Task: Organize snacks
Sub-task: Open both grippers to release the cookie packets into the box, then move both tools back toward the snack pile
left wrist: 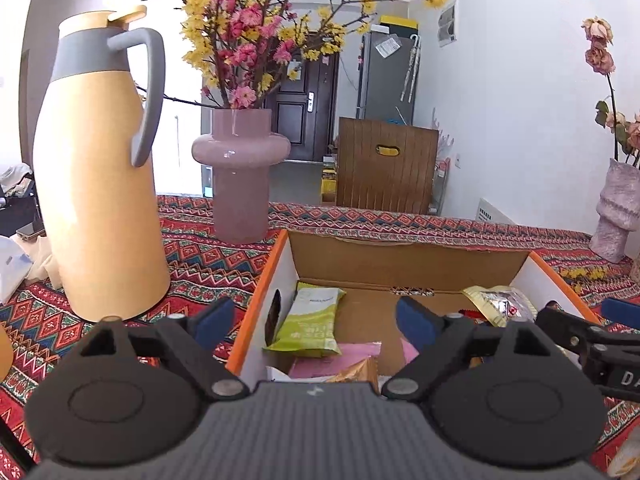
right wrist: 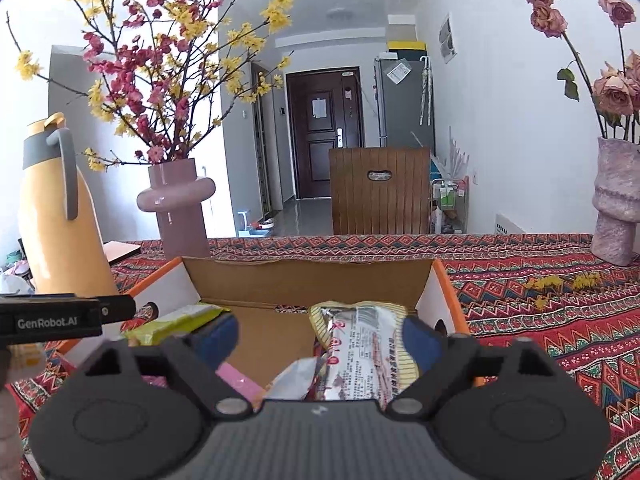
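Note:
An open cardboard box point(left wrist: 400, 264) with orange-edged flaps sits on the patterned tablecloth; it also shows in the right wrist view point(right wrist: 304, 280). Inside lie a green snack packet point(left wrist: 308, 322), pink packets point(left wrist: 336, 360) and a silver and yellow packet point(left wrist: 500, 304). My left gripper point(left wrist: 316, 320) is open and empty, straddling the box's left wall. My right gripper point(right wrist: 320, 340) is open above the box, with the silver and yellow packet point(right wrist: 356, 352) lying between its fingers, not clamped. The green packet point(right wrist: 176, 322) shows at its left.
A tall yellow thermos jug point(left wrist: 100, 184) stands left of the box. A pink vase point(left wrist: 240, 176) with blossom branches stands behind it. A second vase point(right wrist: 616, 208) with dried roses is at the far right. A wooden chair back point(left wrist: 386, 164) is beyond the table.

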The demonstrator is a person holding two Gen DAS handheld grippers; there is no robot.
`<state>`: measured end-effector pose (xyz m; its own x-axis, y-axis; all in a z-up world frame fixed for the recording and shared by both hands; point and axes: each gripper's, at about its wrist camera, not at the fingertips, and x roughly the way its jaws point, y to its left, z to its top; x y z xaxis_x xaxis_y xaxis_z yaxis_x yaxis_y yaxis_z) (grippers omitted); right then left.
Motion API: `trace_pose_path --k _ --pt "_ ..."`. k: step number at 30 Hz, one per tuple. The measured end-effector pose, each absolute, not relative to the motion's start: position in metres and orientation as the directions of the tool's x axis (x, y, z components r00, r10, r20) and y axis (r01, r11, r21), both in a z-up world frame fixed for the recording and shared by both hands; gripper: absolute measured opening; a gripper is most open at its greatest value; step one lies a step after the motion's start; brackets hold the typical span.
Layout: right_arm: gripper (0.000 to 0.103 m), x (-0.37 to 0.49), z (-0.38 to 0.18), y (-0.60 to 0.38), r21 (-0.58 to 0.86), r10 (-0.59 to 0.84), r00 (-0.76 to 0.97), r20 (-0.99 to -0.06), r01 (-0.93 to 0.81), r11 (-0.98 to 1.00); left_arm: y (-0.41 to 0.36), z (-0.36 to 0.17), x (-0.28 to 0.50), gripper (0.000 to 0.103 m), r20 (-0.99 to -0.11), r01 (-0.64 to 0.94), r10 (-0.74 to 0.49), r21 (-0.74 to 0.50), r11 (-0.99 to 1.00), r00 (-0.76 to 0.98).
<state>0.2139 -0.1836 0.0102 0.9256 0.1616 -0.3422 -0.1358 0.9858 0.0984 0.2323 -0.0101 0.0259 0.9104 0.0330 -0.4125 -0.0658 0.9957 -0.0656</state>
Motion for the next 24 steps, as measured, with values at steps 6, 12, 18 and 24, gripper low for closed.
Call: trace_pose_path --k 6,12,18,24 --pt "0.103 0.214 0.011 -0.192 0.122 0.147 0.925 -0.350 -0.110 0.986 -0.005 0.027 0.229 0.103 -0.395 -0.087 0.044 -0.091 0.992 0.918" --pt "0.103 0.214 0.011 -0.191 0.121 0.139 0.927 -0.349 -0.103 0.987 -0.009 0.025 0.229 0.103 -0.402 -0.076 0.042 -0.068 0.995 0.915" --pt "0.103 0.213 0.013 -0.193 0.115 0.129 0.929 -0.346 -0.095 0.989 -0.009 0.026 0.230 0.103 -0.404 -0.078 0.048 -0.058 0.995 0.913" --pt "0.103 0.205 0.028 -0.196 0.115 0.130 0.941 -0.313 -0.099 0.988 -0.011 0.043 0.219 0.103 -0.375 -0.096 0.065 -0.063 0.993 0.925"
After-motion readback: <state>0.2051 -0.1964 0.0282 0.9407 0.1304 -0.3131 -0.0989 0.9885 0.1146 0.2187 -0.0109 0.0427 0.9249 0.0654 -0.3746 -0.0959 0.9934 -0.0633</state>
